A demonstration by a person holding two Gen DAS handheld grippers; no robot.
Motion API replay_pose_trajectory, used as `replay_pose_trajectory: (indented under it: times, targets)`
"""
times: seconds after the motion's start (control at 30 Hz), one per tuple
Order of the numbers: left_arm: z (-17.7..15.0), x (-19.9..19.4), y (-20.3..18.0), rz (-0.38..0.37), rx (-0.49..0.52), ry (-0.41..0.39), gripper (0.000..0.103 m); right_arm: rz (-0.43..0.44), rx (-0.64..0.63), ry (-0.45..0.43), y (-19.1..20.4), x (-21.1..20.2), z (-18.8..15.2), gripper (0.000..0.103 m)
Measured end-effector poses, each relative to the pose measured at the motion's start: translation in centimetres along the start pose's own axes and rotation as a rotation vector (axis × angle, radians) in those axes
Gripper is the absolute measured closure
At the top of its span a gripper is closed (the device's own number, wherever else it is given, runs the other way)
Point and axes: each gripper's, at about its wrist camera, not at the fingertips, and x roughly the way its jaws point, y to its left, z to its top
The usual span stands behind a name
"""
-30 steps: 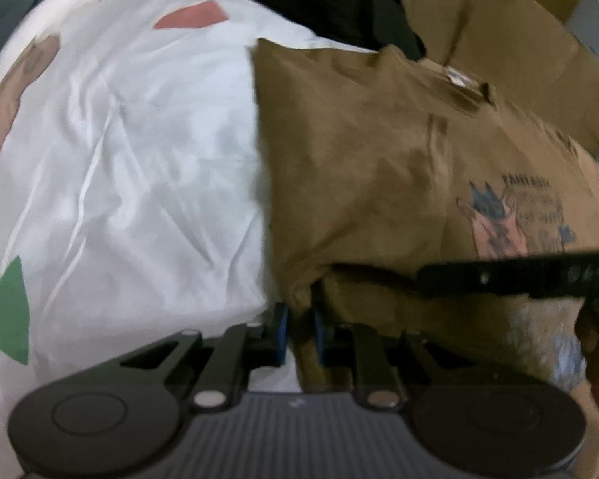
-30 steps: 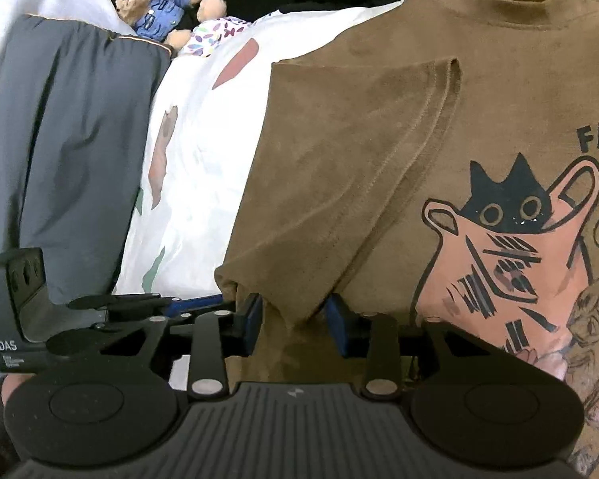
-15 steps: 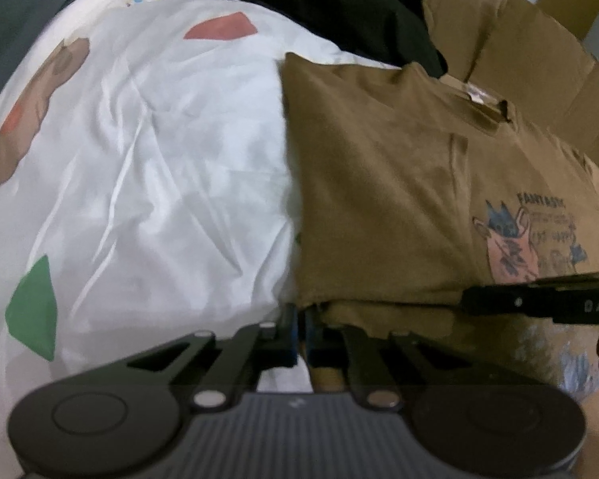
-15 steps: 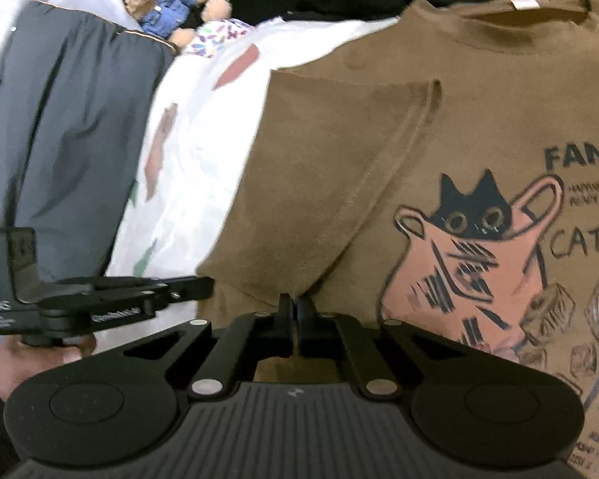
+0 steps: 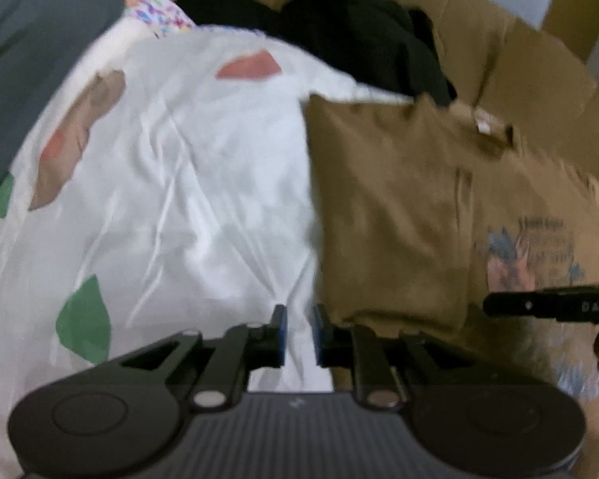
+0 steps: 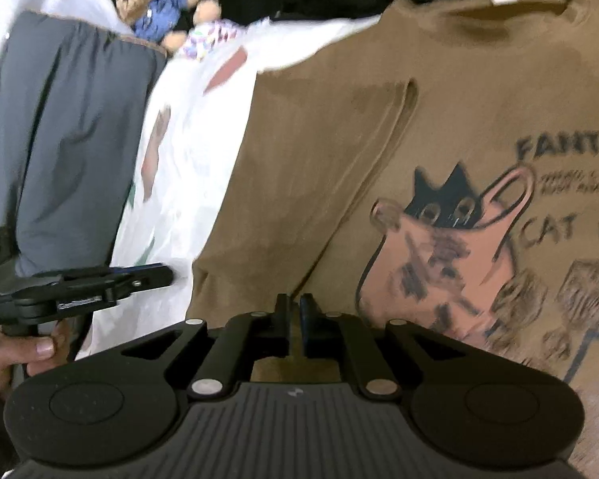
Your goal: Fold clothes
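Note:
A brown T-shirt point(image 5: 387, 207) with a cat print lies on a white sheet point(image 5: 179, 199), its left side and sleeve folded over onto the chest point(image 6: 319, 179). My left gripper point(image 5: 299, 319) hangs just off the shirt's left edge, over the sheet. Its jaws are opening and nothing is between them. My right gripper point(image 6: 295, 311) hovers above the folded sleeve's lower end. Its jaws are beginning to part, with only a thin slit and no cloth in it. Each gripper shows in the other's view: the right gripper point(image 5: 547, 305) and the left gripper point(image 6: 155, 275), held by a hand point(image 6: 16, 351).
A grey garment point(image 6: 60, 139) lies at the left of the sheet. A teddy bear point(image 6: 147, 8) and a patterned cloth sit at the far end. Black clothes point(image 5: 359, 40) are heaped behind the shirt, beside cardboard point(image 5: 519, 72).
The left gripper closed at the shirt's folded edge, then came off it, rose and shifted left over the sheet. The right gripper closed by the sleeve hem and drew back.

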Motion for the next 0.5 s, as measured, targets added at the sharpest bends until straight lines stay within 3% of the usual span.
replay_pose_trajectory:
  times: [0.2,0.33,0.5]
  targets:
    - [1.0,0.8,-1.2,-0.052,-0.033,-0.032,0.088,-0.026,-0.002,-0.062,-0.6,-0.7,2.6,0.096]
    - [1.1,2.3,-2.2,-0.126,-0.076,-0.05,0.088,-0.036,-0.044,-0.085,0.4,-0.3,3.8,0.096]
    - [0.6,3.6,-2.6,-0.187,-0.135,-0.05,0.088,-0.058,-0.086,-0.112,1.9,1.0,4.8,0.068]
